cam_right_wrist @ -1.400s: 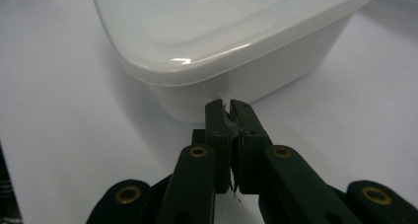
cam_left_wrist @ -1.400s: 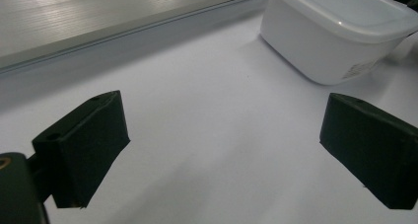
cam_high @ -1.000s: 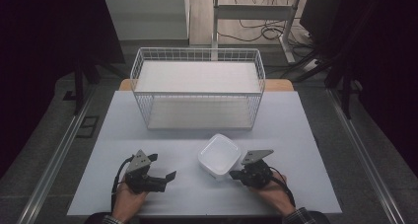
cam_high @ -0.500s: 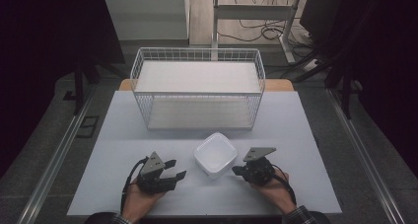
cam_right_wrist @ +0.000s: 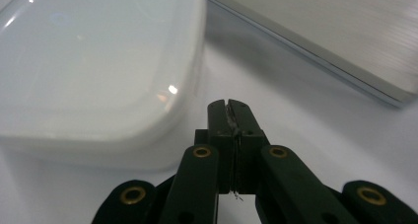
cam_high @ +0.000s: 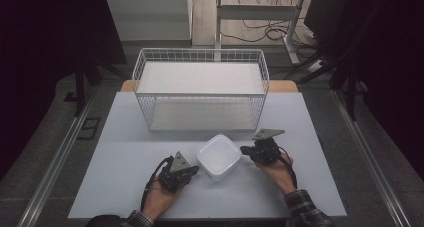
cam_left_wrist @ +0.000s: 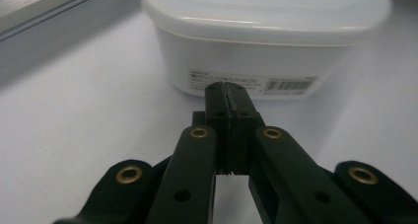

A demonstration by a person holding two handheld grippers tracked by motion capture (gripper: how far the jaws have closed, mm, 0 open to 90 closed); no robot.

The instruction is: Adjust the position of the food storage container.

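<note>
A white, square, lidded plastic container [cam_high: 218, 157] stands on the white table between my two grippers. My left gripper [cam_high: 194, 170] lies at its left near corner. Its jaws have just been closing and are now shut with nothing between them. In the left gripper view the shut tips [cam_left_wrist: 227, 88] sit right at the container's [cam_left_wrist: 266, 36] labelled side wall. My right gripper [cam_high: 245, 149] is shut and empty at the container's right side. In the right gripper view its tips [cam_right_wrist: 229, 105] point past the container's [cam_right_wrist: 93, 71] right edge.
A large white wire basket [cam_high: 201, 94] stands behind the container at the middle of the table. Bare tabletop [cam_high: 125, 137] stretches to the left and right of my hands. Dark floor and cables lie beyond the far edge.
My left gripper slid right to the container and its jaws went from open to shut. My right gripper moved away from the person along the container's right side, still shut.
</note>
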